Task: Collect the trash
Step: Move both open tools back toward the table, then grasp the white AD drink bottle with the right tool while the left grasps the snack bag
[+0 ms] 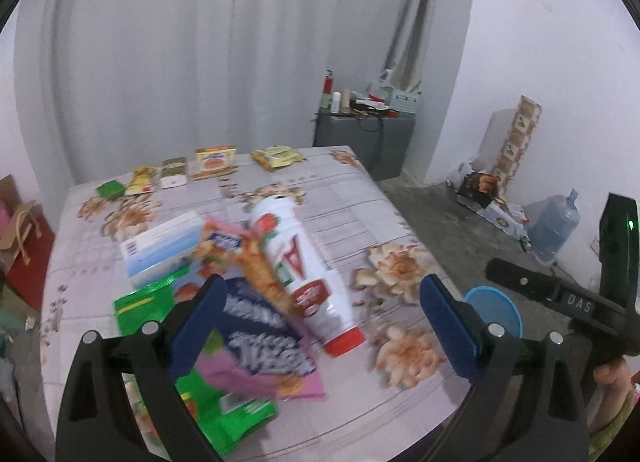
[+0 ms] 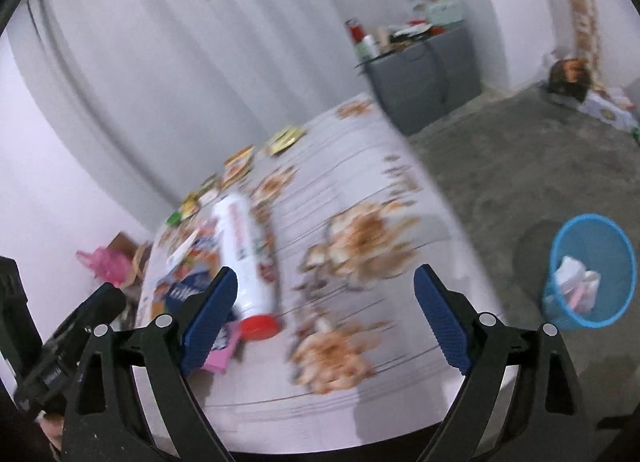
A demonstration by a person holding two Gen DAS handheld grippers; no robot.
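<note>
A white bottle with a red cap (image 1: 308, 274) lies on its side on the floral tablecloth (image 1: 360, 198), resting on a pile of wrappers: a pink and blue packet (image 1: 260, 350), green packets (image 1: 236, 418) and a white and blue box (image 1: 160, 250). My left gripper (image 1: 320, 290) hovers open over this pile with nothing between its fingers. My right gripper (image 2: 326, 274) is open and empty too, above the table just right of the bottle (image 2: 244, 254). A blue mesh bin (image 2: 592, 270) with some paper in it stands on the floor to the right of the table.
Several small packets (image 1: 208, 166) line the table's far edge. A grey cabinet (image 1: 364, 138) with clutter stands behind the table. A water jug (image 1: 556, 226) and boxes (image 1: 480, 186) sit by the right wall. A red bag (image 1: 24, 254) stands left of the table. Both views are motion-blurred.
</note>
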